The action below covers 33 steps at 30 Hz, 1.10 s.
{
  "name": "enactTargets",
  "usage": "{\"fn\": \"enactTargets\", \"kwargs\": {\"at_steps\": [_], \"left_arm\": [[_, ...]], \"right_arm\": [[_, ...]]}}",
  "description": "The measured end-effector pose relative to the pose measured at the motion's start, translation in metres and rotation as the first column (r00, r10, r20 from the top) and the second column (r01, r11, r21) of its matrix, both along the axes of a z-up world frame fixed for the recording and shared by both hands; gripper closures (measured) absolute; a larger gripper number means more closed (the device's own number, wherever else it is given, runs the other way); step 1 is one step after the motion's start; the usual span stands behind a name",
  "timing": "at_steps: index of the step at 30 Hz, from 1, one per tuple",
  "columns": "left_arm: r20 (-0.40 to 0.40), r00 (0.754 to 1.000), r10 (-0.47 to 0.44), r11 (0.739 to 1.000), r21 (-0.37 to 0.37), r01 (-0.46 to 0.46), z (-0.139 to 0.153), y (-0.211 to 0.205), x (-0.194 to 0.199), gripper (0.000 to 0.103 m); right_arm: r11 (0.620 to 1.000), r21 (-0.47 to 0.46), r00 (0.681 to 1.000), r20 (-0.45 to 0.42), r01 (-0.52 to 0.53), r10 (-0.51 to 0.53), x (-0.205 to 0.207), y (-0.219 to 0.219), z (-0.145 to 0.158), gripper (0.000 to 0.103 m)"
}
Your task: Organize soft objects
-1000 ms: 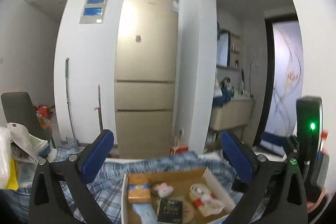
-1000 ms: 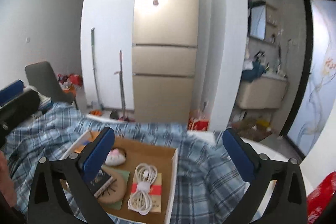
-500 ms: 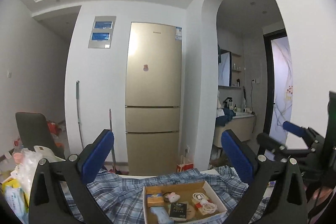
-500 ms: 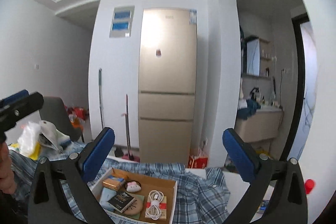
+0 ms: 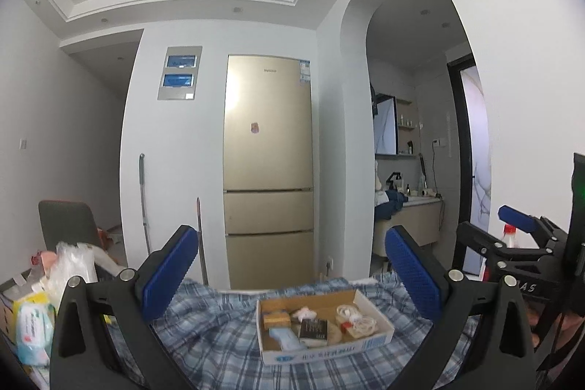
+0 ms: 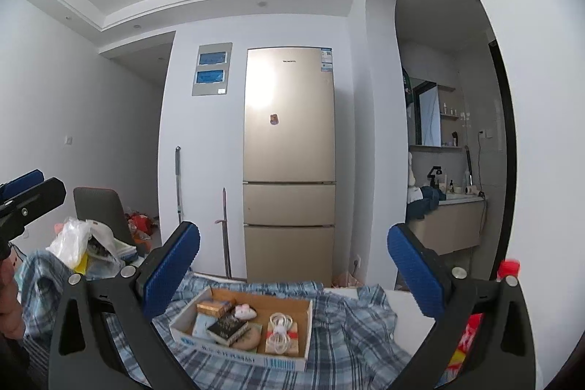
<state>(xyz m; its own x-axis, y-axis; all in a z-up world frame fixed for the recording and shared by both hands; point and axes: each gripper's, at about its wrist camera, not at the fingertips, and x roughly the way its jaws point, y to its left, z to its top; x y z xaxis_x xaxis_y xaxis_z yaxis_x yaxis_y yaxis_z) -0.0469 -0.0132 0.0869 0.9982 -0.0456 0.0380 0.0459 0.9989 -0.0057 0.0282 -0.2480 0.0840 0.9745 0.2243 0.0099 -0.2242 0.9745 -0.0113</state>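
Rumpled blue-and-white plaid cloth (image 6: pixel 351 328) drapes the desk: likely light, limp, best pinched at a raised fold. On it, shallow brown cardboard tray (image 6: pixel 307 317) holding a small white plush toy (image 6: pixel 244 310). Left claw (image 5: pixel 290 275) and right claw (image 6: pixel 292 275) gape wide, empty, well above.

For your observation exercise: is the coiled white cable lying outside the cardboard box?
No, the white cable lies inside the cardboard box, at its right end.

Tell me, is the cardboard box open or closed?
Open. The cardboard box has no lid on top, so the white cable, black book and small plush toy inside it show.
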Motion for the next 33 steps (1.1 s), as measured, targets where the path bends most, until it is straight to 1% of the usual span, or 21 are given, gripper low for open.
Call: {"fn": "enactTargets", "kwargs": {"at_steps": [6,13,15,19,27,33], "left_arm": [[-0.054,0.999,0.010,1.000,0.002,-0.010,-0.044,0.002,0.017,0.000],[-0.124,0.992,0.024,1.000,0.015,-0.022,-0.081,0.004,0.035,0.000],[-0.137,0.990,0.023,1.000,0.017,-0.021,-0.084,0.003,0.039,0.000],[-0.141,0.990,0.023,0.999,0.028,-0.019,-0.087,0.002,0.040,0.000],[-0.134,0.991,0.026,0.999,0.045,-0.021,-0.088,-0.001,0.040,0.000],[-0.150,0.989,0.015,0.999,0.050,-0.007,-0.090,-0.004,0.041,0.000]], "right_arm": [[1.000,0.015,0.999,-0.051,0.002,-0.002,0.006,-0.011,-0.037,0.000],[1.000,0.016,0.995,-0.100,0.024,-0.022,0.017,-0.018,-0.072,0.000],[1.000,0.014,0.993,-0.115,0.024,-0.022,0.018,-0.019,-0.076,0.000],[0.999,0.009,0.994,-0.103,0.044,-0.043,0.015,-0.018,-0.078,0.000],[0.999,0.012,0.993,-0.106,0.043,-0.041,0.016,-0.018,-0.077,0.000],[0.999,0.011,0.994,-0.103,0.044,-0.043,0.016,-0.019,-0.077,0.000]]}}
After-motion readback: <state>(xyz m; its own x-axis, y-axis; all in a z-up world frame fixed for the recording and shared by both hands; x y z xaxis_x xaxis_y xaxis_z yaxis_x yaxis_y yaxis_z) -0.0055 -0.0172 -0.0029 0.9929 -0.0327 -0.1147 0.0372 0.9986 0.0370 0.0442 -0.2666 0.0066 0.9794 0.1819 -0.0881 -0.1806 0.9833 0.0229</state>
